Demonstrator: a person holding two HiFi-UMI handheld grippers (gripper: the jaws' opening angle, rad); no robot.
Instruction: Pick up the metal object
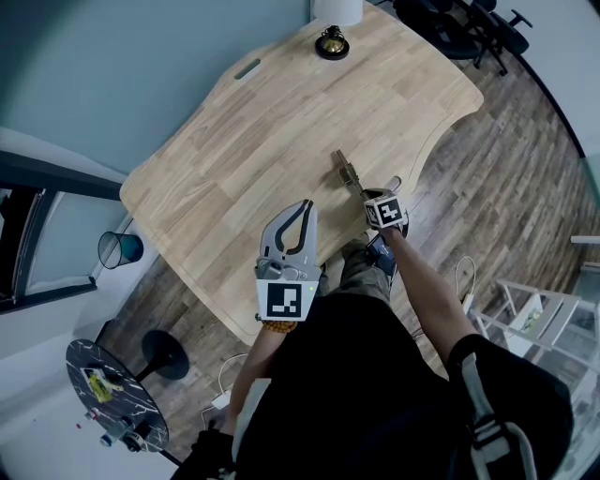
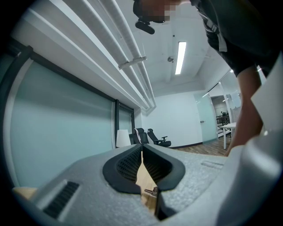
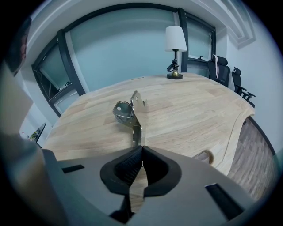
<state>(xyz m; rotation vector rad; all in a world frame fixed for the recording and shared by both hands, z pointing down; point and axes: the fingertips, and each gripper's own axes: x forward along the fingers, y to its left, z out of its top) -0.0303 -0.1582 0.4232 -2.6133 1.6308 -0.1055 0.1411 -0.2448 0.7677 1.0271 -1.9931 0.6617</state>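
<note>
The right claw [image 3: 141,148] is clamped on the metal object [image 3: 130,112], its two dark pads pressed together on the near end of the object's flat strip. From there the strip runs away from the claw to a folded, bracket-like part with a hole in it. In the head view the metal object sits over the near right part of the wooden surface [image 1: 281,122], close to the curved edge where the person stands, with the right claw's marker cube just behind it. Whether it is resting on the wood or lifted off it I cannot tell

The left claw [image 1: 305,206] is held to the left of the right one, over the near edge of the surface, and well apart from the metal object. In the left gripper view its pads meet at the tips and nothing is between them; only a sliver of wood shows through the gap lower down

A small lamp [image 1: 331,42] stands at the far edge of the surface. Dark office chairs [image 1: 469,28] stand on the wood floor [image 1: 525,187] at the far right, and a blue mesh bin [image 1: 120,248] sits on the floor to the left
</note>
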